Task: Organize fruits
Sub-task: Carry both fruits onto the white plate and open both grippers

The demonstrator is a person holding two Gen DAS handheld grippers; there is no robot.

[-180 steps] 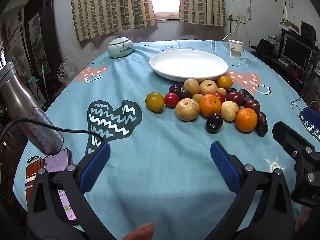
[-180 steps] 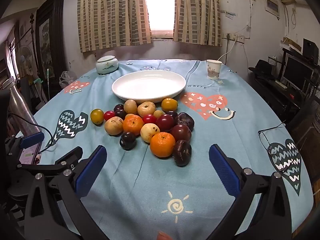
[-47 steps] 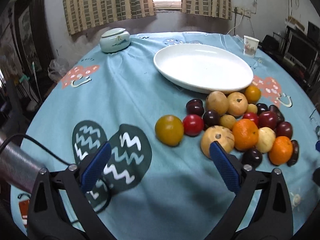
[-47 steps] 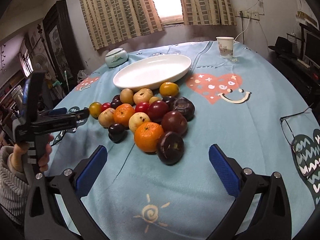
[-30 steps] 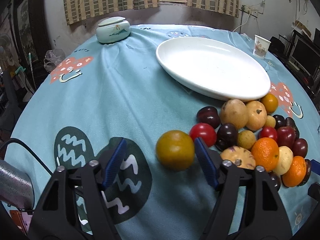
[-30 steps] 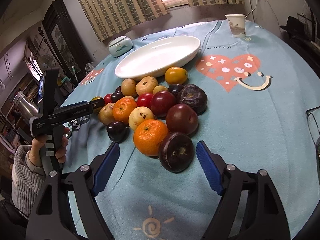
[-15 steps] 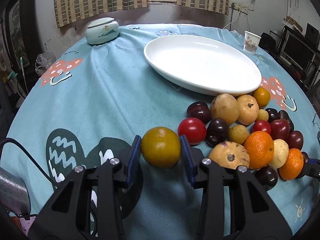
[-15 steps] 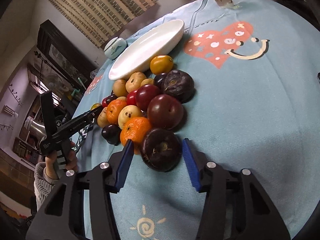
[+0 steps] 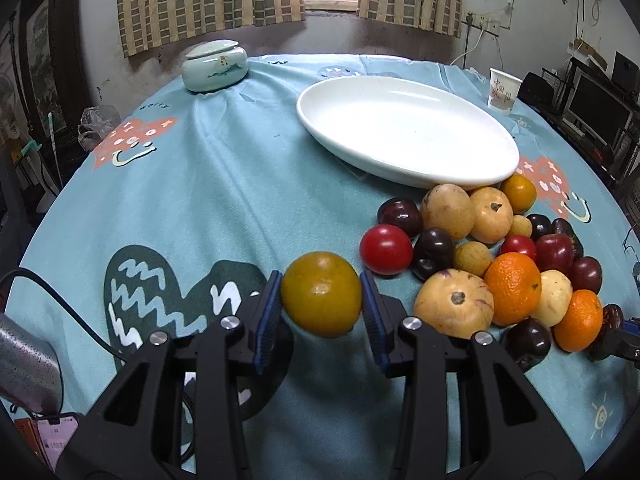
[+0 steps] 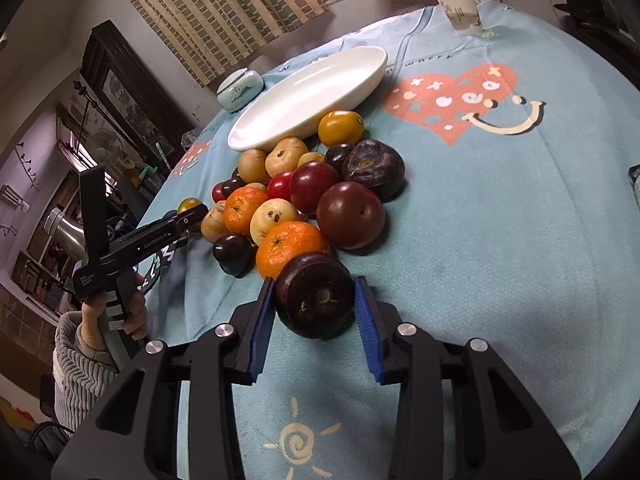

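Both grippers have a fruit between their blue pads at the near edge of the pile. The left gripper (image 9: 322, 300) pinches a yellow-green tomato (image 9: 321, 294) that sits apart from the heap, just left of a red tomato (image 9: 385, 249). The right gripper (image 10: 315, 308) pinches a dark purple fruit (image 10: 315, 301), stem end toward the camera, touching a mandarin (image 10: 290, 246) behind it. Whether either fruit has left the blue tablecloth (image 9: 224, 184) is hard to tell from these views.

The step in hand looks like carrying these 2 fruits to the empty white oval plate (image 9: 404, 136) behind the pile. To do it well:

- Squeeze only enough to hold; the tomato's skin will likely bruise or split under a hard clamp.
- Lift the purple fruit straight up first, so it does not drag the mandarin or set the round fruits rolling on the worktop.
- Take the left load around the open left side of the heap, and the right load over or around it.
- Set each fruit low on the plate's floor, away from the rim, then open; a drop would let it roll.
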